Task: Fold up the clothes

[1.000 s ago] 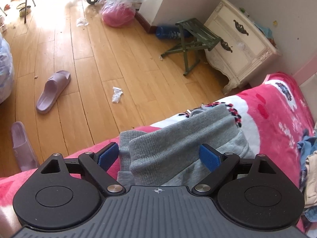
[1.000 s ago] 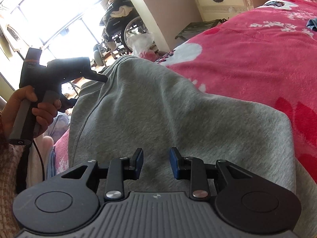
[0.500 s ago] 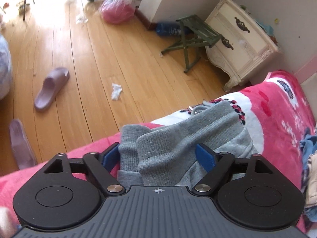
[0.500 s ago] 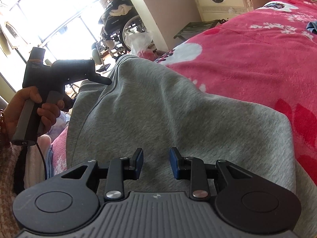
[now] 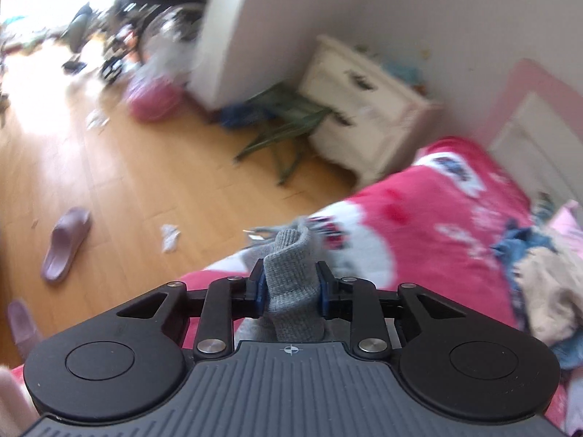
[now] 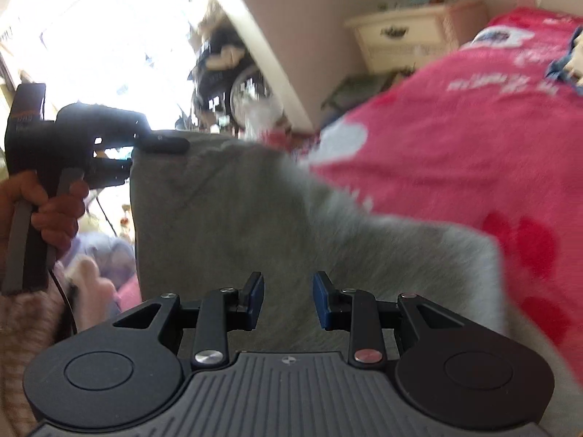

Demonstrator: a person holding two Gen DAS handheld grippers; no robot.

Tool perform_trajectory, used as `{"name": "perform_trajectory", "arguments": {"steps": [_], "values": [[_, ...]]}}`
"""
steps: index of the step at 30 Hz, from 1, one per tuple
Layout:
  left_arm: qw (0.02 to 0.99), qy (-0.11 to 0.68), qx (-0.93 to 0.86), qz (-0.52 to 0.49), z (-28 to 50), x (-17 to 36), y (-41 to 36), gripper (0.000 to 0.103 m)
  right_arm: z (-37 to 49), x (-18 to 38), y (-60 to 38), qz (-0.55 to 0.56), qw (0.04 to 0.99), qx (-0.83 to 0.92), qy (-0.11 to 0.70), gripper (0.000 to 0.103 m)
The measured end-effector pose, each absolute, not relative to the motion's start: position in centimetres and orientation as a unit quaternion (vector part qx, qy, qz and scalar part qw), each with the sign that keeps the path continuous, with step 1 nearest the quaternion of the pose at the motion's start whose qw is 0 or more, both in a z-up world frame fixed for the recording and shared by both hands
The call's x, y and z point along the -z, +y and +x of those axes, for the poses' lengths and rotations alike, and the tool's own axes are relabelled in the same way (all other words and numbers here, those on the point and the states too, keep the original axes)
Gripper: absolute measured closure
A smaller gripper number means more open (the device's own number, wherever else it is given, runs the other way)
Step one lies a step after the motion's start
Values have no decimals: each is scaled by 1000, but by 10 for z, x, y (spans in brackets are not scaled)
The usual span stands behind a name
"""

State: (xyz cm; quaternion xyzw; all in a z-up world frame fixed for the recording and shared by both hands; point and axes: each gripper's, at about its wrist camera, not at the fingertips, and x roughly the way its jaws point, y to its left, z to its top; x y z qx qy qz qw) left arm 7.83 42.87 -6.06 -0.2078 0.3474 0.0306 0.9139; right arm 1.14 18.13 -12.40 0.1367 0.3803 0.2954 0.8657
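Two black two-finger grippers work one grey knitted sweatshirt (image 6: 291, 218) that lies partly on a bed covered by a pink-red blanket with white flower prints (image 6: 473, 127). The left gripper (image 5: 290, 284) has its blue pads closing on a bunched ribbed edge of the garment, the fabric squeezed between them and standing up past the fingertips. From the right wrist view, that same left gripper (image 6: 160, 144) holds a corner of the cloth lifted off the bed, a person's hand (image 6: 54, 207) wrapped around its handle. The right gripper (image 6: 288, 298) hangs over the grey cloth with its pads a little apart; whether they pinch any fabric cannot be told. A cream bedside cabinet (image 5: 368, 109) and a green folding stool (image 5: 288, 123) stand on the wooden floor (image 5: 109, 182), and a mauve slipper (image 5: 65, 244) lies well apart from the bed.
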Motion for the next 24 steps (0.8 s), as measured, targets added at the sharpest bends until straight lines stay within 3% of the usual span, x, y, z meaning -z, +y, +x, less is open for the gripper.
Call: {"name": "perform_trajectory", "arguments": {"steps": [7,12,15,21,24], "values": [[940,282,134,-138,4,-4,313,78,-52,70,56,221,886,-234,333,69],[932,259,241,-78,-74,-9,224,78,-118,61,-41,318,876,-156,327,69],[923,266,276,-43,-121,17,180,78,-160,72,-82,357,863,-99,343,69],[897,301,306,102,-198,117,109,75,-211,113,-130,426,819,1,385,69],[888,290,326,149,-227,139,99,60,-221,120,-137,426,813,17,397,69]]}}
